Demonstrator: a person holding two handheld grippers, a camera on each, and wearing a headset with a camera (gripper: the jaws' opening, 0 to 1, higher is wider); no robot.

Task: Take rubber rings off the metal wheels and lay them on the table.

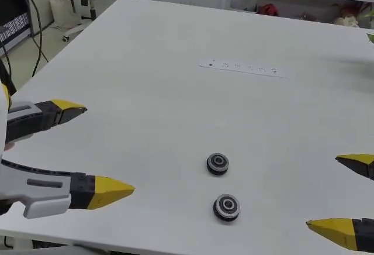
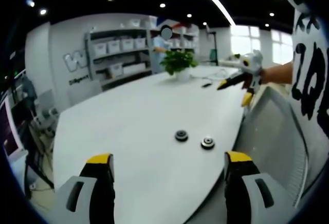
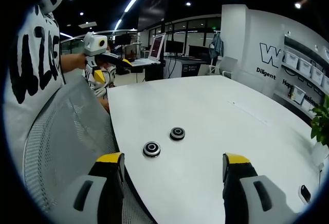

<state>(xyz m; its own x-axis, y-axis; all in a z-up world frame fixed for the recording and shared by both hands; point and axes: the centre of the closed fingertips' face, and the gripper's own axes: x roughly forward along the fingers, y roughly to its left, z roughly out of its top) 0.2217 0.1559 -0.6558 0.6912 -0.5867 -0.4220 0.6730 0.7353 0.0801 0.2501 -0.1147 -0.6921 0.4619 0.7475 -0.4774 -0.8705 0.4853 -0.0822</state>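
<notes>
Your left tool (image 1: pixel 110 150) hangs over the left side of the desk (image 1: pixel 175 44). Its two yellow-tipped jaws are spread wide, with nothing between them. Your right tool (image 1: pixel 321 192) comes in from the right edge of the head view. It is released too, jaws apart and bare. Neither tool touches the work; both stand well clear of it.

Two wheels lie flat on the desk between your tools, close to the edge on your side. The far wheel (image 1: pixel 218 164) and the near wheel (image 1: pixel 227 207) sit near each other but apart. Each wears one of the dark rubber rings (image 1: pixel 209 163) around a paler metal middle, so both rings are on their wheels and none lies loose on the desk.

In the left gripper view the pair lies ahead, between that tool's own jaws, and your right tool shows beyond them. In the right gripper view the pair again sits between the jaws, with a mesh chair back (image 3: pixel 67 126) at the left.

Farther out, a white socket strip (image 1: pixel 242 68) lies flush in the desk. A potted plant (image 2: pixel 177 62) stands at one end of the desk.
</notes>
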